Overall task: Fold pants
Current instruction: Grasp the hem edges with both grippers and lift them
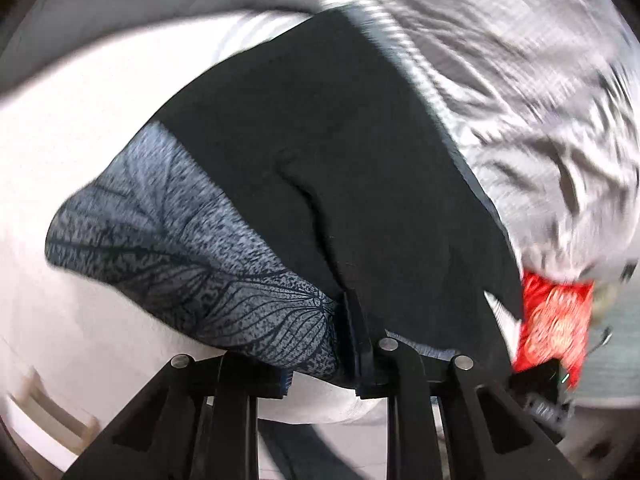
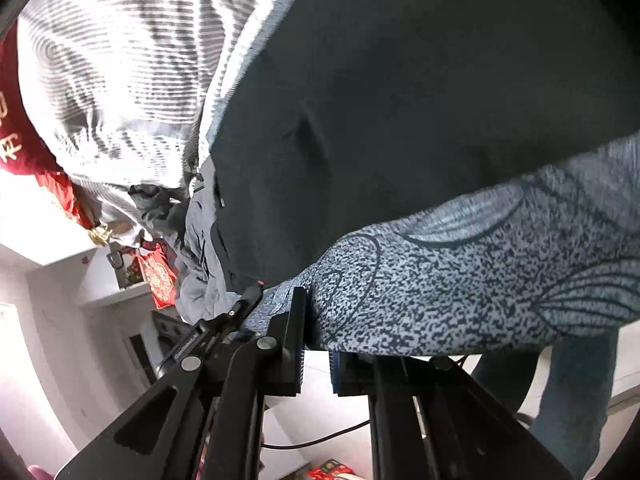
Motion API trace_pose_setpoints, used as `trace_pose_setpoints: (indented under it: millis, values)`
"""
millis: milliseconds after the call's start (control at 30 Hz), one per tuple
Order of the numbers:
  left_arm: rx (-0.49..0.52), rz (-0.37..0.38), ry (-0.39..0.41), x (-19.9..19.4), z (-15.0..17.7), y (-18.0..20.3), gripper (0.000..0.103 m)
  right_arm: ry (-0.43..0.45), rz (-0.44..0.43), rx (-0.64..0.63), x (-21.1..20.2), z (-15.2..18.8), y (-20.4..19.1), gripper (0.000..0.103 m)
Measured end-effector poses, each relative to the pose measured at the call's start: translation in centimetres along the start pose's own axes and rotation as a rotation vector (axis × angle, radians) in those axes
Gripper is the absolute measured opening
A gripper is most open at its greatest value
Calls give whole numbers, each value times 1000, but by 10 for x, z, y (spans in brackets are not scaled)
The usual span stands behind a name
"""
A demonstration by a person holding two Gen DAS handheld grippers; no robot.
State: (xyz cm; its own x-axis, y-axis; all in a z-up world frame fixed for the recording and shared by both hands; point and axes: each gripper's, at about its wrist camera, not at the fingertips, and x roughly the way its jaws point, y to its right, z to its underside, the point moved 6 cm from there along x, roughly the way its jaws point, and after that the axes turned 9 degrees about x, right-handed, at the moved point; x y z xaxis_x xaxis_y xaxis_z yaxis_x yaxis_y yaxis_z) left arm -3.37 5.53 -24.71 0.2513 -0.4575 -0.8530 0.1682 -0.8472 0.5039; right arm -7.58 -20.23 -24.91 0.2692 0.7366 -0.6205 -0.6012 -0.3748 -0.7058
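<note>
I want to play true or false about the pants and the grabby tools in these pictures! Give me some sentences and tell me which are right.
1. The left tool is pinching the pants. True.
2. The pants are bright yellow all over. False: they are dark, with a blue-grey speckled leaf-patterned part.
3. The right tool is shut on the pants' patterned fabric. True.
4. The pants lie neatly folded in a small square. False: they are spread out and held by both tools, not yet folded up.
5. A striped grey-and-white cloth shows beside the pants. True.
</note>
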Motion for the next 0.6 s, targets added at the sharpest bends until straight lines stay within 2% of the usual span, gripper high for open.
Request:
trace_pose_setpoints:
  millis: [67, 267, 433, 500, 600]
  values:
    - [63, -21, 0, -7, -10, 18, 23, 3, -1, -23, -7, -5, -12, 10]
    - [131, -43, -2, -17, -40, 48, 23, -25, 19, -103, -18, -39, -52, 10]
    - [163, -75, 19, -6, -82, 77, 23, -78, 44, -151, -16, -87, -84, 10]
    - [163, -86, 18, -6, -99, 69, 23, -105, 55, -154, -13, -108, -94, 11]
    - [158, -105, 29, 9, -130, 76, 23, -156, 83, -141, 1, -147, -105, 12]
